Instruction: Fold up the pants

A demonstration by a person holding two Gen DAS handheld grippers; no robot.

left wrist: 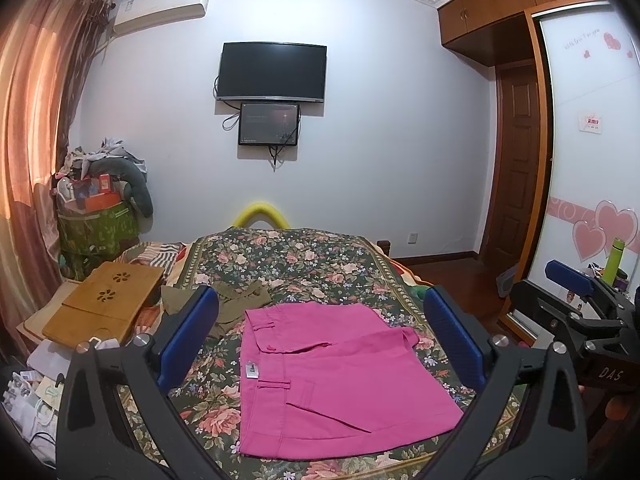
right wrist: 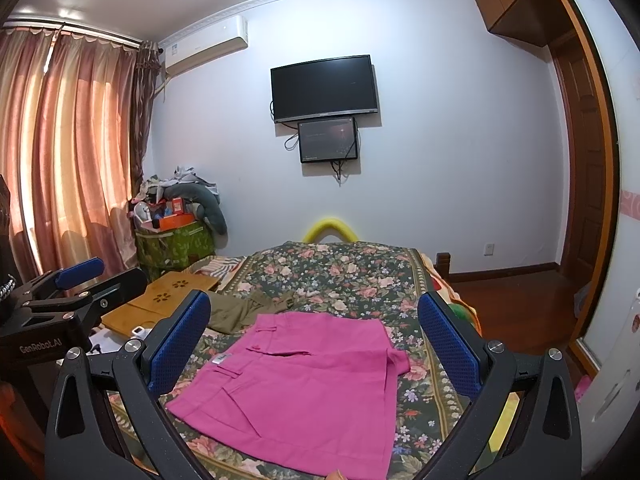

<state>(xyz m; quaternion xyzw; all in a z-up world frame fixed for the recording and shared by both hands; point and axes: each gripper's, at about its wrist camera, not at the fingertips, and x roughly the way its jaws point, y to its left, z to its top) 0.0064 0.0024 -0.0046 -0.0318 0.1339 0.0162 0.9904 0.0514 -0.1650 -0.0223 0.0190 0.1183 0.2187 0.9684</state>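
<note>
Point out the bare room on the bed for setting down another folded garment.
Free: the floral bedspread beyond the pink pants toward the foot of the bed, and the strip right of the pants. Crowded: the left side, with the olive garment, wooden lap tray and papers.

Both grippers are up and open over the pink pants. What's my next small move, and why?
Probably leave the pink pants alone and lift both grippers clear: they already lie folded flat on the floral bedspread, and the left gripper and right gripper hold nothing.
</note>
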